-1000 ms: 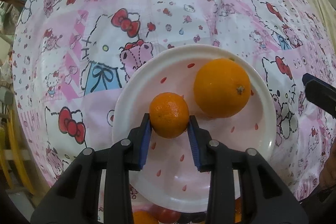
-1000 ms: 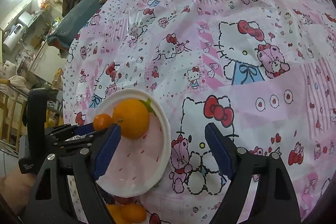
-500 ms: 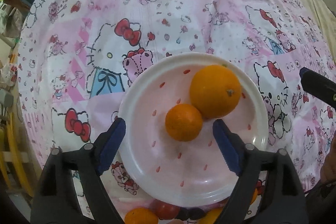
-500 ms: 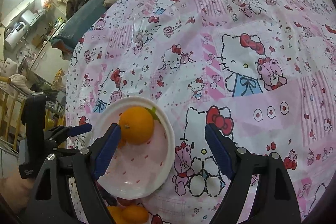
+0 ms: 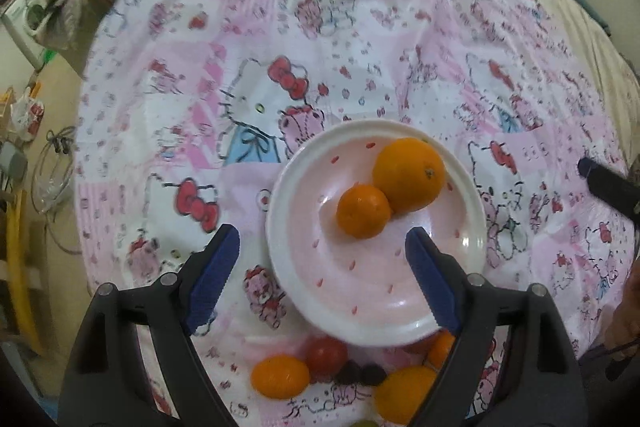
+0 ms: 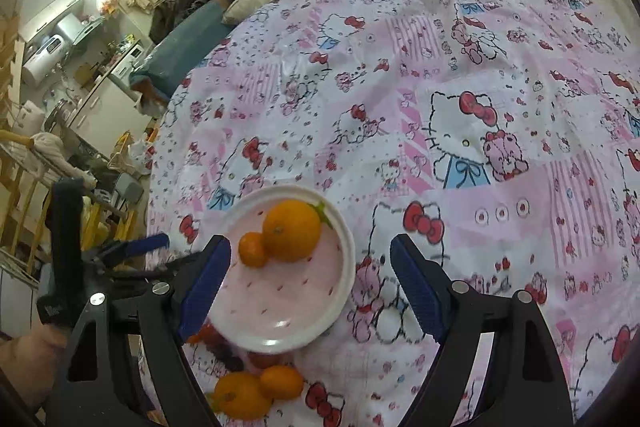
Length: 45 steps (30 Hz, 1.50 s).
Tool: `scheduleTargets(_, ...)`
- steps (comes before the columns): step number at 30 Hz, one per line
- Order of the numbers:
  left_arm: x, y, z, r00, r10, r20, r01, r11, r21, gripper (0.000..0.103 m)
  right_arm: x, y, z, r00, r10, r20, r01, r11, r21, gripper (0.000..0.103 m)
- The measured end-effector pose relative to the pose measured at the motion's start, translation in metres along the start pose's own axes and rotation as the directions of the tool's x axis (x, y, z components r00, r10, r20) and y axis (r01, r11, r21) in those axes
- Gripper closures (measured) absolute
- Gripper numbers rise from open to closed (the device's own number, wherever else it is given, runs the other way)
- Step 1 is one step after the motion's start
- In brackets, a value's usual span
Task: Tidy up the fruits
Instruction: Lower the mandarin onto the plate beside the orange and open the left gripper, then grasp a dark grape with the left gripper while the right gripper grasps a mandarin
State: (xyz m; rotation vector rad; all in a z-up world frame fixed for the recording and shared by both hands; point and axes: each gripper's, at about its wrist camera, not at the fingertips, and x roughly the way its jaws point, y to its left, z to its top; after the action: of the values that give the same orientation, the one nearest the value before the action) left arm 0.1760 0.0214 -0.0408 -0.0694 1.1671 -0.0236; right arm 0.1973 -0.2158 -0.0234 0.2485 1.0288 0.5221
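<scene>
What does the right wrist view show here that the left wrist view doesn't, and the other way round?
Only the right wrist view shows the green leaf on the large orange, plus the open right gripper. Only the left wrist view shows the red tomato clearly, plus the open, empty left gripper. Both show the plate with the small orange touching the large one.
</scene>
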Motion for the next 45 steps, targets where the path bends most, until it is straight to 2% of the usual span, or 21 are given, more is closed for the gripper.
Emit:
scheduleTargets(6, -0.029, 0.001, -0.025, 0.999, -0.017, 0.047, 0.018, 1.0, -0.017, 0.02, -0.017, 0.012, -0.031, 1.0, -0.021, -0.011, 0.021, 0.999, -0.025, 0.019)
scheduleTargets(10, -0.041, 0.0, -0.043, 0.998, -0.031, 0.058, 0.032, 0.999, -0.018, 0.02, -0.028, 0.013, -0.048, 1.0, -0.016, -0.006, 0.016, 1.0, -0.003, 0.019)
scheduleTargets(15, -0.052, 0.0, -0.065, 0.998, -0.016, 0.067, 0.018, 0.999, -0.031, 0.02, -0.037, 0.009, -0.071, 1.0, -0.023, -0.019, 0.024, 0.999, 0.04, 0.018)
scheduleTargets(22, -0.064, 0.003, -0.09, 0.997, -0.032, 0.069, 0.037, 0.997, -0.065, 0.02, -0.034, -0.002, -0.097, 0.998, -0.019, -0.063, 0.026, 0.993, 0.114, 0.018)
scheduleTargets(27, -0.067, 0.002, -0.102, 0.998, -0.004, 0.069, 0.008, 0.998, -0.059, 0.02, -0.031, 0.001, -0.105, 0.996, -0.041, -0.082, 0.048, 0.995, 0.091, 0.019)
scheduleTargets(36, -0.047, 0.025, -0.114, 0.998, -0.062, -0.016, 0.057, 0.976, -0.212, 0.02, -0.017, -0.005, -0.109, 0.993, -0.003, -0.117, 0.02, 0.989, 0.148, 0.018)
scheduleTargets(40, -0.04, 0.034, -0.115, 0.997, -0.075, -0.036, 0.062, 0.957, -0.284, 0.02, 0.004, -0.001, -0.112, 0.984, 0.022, -0.179, 0.005, 0.988, 0.153, 0.019)
scheduleTargets(45, -0.041, 0.044, -0.113, 0.998, -0.043, -0.04, 0.027, 0.943, -0.333, 0.02, 0.026, 0.006, -0.119, 0.97, 0.075, -0.231, -0.033, 0.983, 0.181, 0.022)
